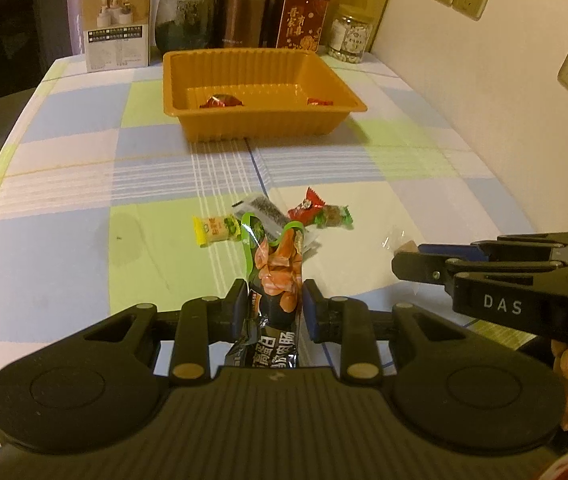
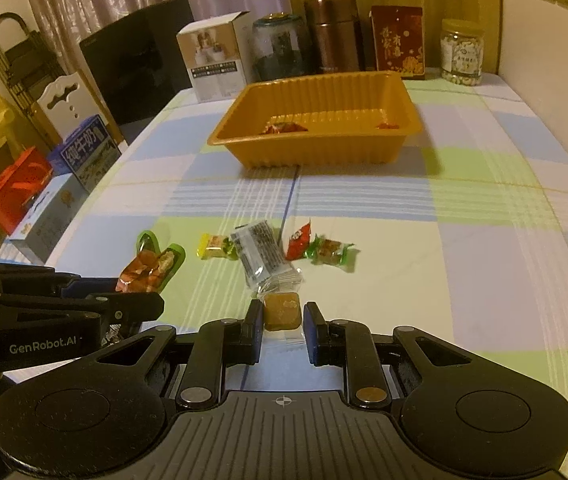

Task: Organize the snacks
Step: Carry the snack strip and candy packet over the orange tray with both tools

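My left gripper (image 1: 275,304) is shut on a sausage snack packet (image 1: 278,276) with a green end, held above the table; it also shows in the right wrist view (image 2: 152,266). My right gripper (image 2: 282,322) is shut on a brown candy in clear wrap (image 2: 282,311), low over the table. The orange tray (image 1: 262,120) stands ahead, with a red candy (image 1: 222,101) and another red candy (image 1: 319,101) inside. Loose on the cloth lie a yellow snack (image 1: 216,230), a grey-black packet (image 2: 262,254), a red candy (image 1: 305,208) and a green-wrapped candy (image 1: 333,216).
Behind the tray stand a white box (image 1: 118,24), a dark jar (image 1: 186,16), a brown flask (image 1: 242,10), a red box (image 1: 301,18) and a nut jar (image 1: 351,38). The wall runs along the right. Boxes (image 2: 44,196) sit off the table's left edge.
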`<action>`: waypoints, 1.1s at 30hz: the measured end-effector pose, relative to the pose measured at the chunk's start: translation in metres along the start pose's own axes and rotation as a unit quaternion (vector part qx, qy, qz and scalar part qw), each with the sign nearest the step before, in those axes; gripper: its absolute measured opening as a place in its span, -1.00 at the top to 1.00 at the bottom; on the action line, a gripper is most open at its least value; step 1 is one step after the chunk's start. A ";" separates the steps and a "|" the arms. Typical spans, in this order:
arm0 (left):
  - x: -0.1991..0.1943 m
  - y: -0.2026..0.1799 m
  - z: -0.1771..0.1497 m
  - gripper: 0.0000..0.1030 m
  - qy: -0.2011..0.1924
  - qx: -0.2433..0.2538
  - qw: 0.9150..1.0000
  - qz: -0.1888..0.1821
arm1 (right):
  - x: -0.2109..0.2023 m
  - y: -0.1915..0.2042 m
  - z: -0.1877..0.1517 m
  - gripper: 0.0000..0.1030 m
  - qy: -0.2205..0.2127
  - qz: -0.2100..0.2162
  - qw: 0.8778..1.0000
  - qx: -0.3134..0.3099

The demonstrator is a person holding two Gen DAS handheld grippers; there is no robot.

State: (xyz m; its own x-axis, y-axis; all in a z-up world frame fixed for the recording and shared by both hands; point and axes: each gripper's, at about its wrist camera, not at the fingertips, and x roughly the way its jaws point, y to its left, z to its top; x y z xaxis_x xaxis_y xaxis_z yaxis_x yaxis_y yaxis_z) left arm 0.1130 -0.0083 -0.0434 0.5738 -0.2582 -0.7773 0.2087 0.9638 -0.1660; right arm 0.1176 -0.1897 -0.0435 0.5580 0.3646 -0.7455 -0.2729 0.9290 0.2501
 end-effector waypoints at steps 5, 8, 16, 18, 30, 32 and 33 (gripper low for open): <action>-0.003 -0.001 0.004 0.49 -0.006 0.000 1.000 -0.002 | -0.005 0.000 0.003 0.58 -0.004 -0.002 1.000 0.002; -0.003 -0.002 0.010 0.49 -0.009 0.000 1.000 -0.004 | -0.006 -0.002 0.006 0.58 -0.006 -0.003 1.000 0.003; 0.003 -0.001 0.037 0.49 -0.021 0.004 1.000 -0.009 | -0.004 -0.011 0.025 0.58 -0.017 -0.005 1.000 0.005; 0.006 0.000 0.047 0.49 -0.024 0.007 1.000 -0.008 | -0.001 -0.014 0.034 0.58 -0.022 -0.005 1.000 0.005; 0.037 0.008 0.112 0.49 -0.038 0.010 0.999 -0.011 | 0.022 -0.033 0.106 0.58 -0.052 -0.006 0.999 -0.004; 0.043 0.011 0.125 0.49 -0.040 0.009 0.999 -0.012 | 0.030 -0.036 0.118 0.58 -0.055 -0.005 0.998 -0.003; 0.046 0.012 0.131 0.49 -0.042 0.008 0.999 -0.012 | 0.034 -0.038 0.124 0.58 -0.056 -0.004 0.998 -0.001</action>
State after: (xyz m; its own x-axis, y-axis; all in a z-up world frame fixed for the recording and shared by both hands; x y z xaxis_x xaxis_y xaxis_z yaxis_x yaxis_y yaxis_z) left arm 0.2453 -0.0174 -0.0014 0.6323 -0.2857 -0.7201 0.2354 0.9564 -0.1728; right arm 0.2443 -0.2045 -0.0020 0.6447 0.3614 -0.6736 -0.2698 0.9321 0.2419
